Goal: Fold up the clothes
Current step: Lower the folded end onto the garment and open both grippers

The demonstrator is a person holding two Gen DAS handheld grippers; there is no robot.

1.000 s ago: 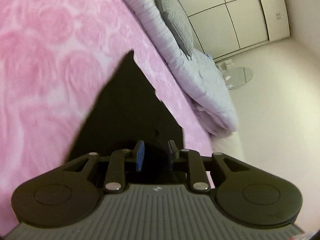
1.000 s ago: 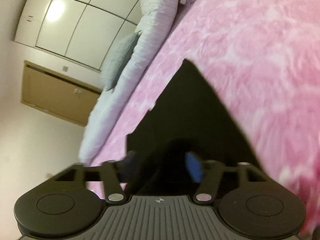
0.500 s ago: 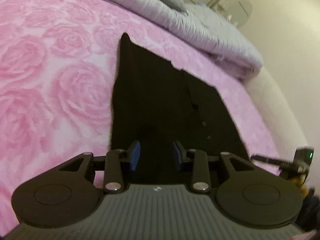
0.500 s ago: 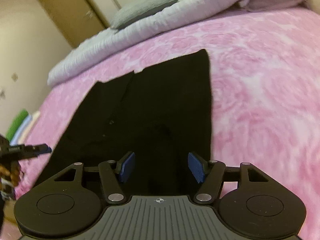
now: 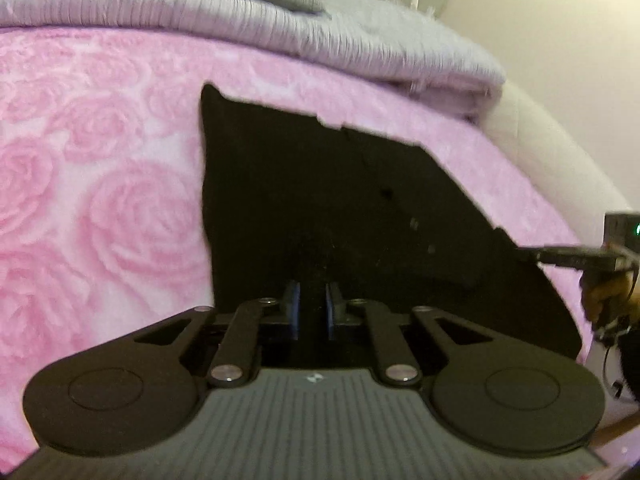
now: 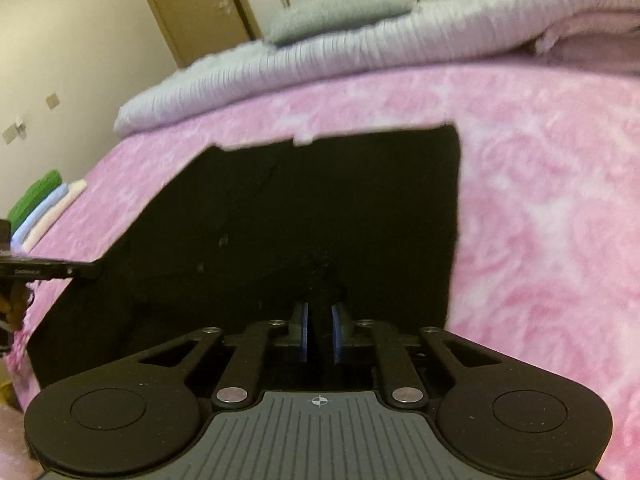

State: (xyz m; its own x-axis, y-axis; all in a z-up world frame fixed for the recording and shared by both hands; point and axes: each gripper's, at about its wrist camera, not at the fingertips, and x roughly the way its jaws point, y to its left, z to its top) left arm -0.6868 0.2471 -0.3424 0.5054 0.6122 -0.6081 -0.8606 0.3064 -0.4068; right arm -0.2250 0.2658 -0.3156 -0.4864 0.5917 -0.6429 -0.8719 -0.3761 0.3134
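A black garment (image 5: 320, 184) lies flat on the pink rose blanket (image 5: 100, 208) of a bed. My left gripper (image 5: 312, 296) sits at the garment's near edge, its jaws closing with a fold of black cloth pinched between the blue pads. In the right wrist view the same garment (image 6: 320, 200) spreads ahead. There my right gripper (image 6: 319, 312) is also closing, with a puckered bunch of cloth between its pads. Each view catches the other gripper at the garment's side edge: the right one (image 5: 576, 258), the left one (image 6: 48, 270).
A ribbed grey-lilac duvet (image 5: 240, 4) with a grey pillow (image 6: 332, 16) lies across the bed's far end. A stack of folded clothes (image 6: 36, 200), green, blue and white, sits by the bed's left edge. Wardrobe doors (image 6: 192, 8) stand beyond.
Both views have rolled from tilted to nearly level. Both grippers came down onto the garment's near edge, and their jaws narrowed from wide apart to pinching the black cloth.
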